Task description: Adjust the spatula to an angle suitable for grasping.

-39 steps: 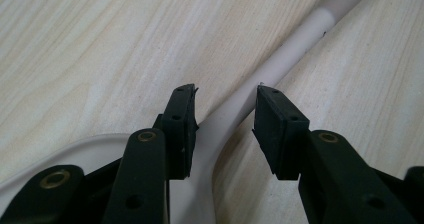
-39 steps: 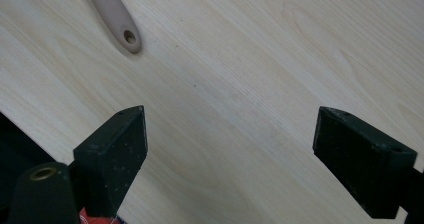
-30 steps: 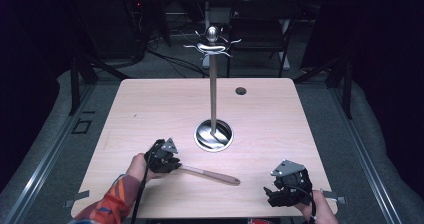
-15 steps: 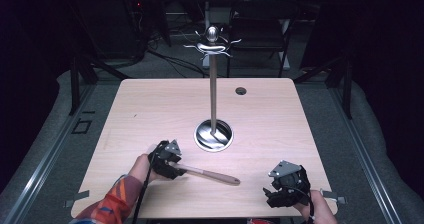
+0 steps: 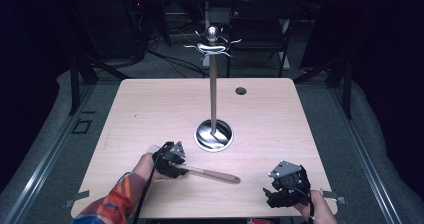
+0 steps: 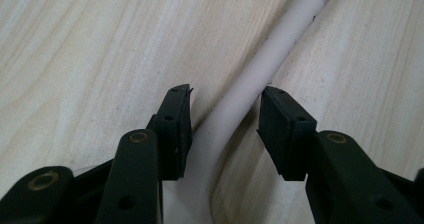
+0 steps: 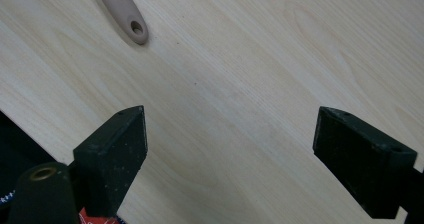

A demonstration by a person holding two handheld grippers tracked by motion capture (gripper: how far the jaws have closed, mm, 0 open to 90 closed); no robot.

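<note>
A light wooden table (image 5: 150, 109) is seen from the high view, with a metal stand (image 5: 213, 84) rising from a round shiny base near the middle. The left gripper (image 5: 169, 160) is held low over the table's near left part, just on the near side of that base. In the left gripper view its jaws are seen apart, one on each side of the pale shaft of a utensil (image 6: 260, 69) that lies flat on the wood; a narrow gap is left between each pad and the shaft, so nothing is clamped. From between those jaws the utensil runs away toward the other gripper, ending in a brown wooden handle (image 5: 215, 174) that rests on the table between the two tools. The right gripper (image 5: 285, 186) is held near the table's near right edge, well apart from the utensil. In the right gripper view its jaws are spread wide over bare wood, and the rounded handle end with its small hanging hole (image 7: 136, 28) is seen ahead of them, to their left, untouched.
</note>
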